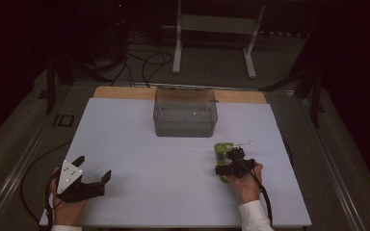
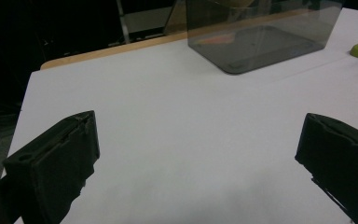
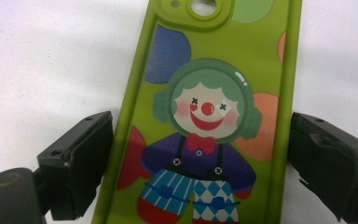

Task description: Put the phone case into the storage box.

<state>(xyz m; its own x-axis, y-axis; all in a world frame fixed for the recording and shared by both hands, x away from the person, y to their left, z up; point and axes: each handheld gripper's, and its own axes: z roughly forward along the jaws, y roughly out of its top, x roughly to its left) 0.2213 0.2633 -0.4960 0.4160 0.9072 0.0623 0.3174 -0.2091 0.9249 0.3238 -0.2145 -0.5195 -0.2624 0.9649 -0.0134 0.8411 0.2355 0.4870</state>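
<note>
Phone case (image 3: 205, 121), green with a clown print, lies flat on the white sheet (image 1: 149, 159) between the right gripper (image 1: 232, 161)'s parted jaws, apparently just short of contact, left gripper (image 1: 92, 169) wide open well left of it, clear tub (image 1: 185, 113) beyond.

Lime-green phone case (image 3: 205, 116) (clown print)

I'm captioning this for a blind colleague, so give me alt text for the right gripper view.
A green phone case printed with a cartoon clown lies on the white table, between the two black jaws of the right gripper, which stand on either side of it. The left jaw sits close against the case's edge; whether either jaw presses it cannot be told.
</note>
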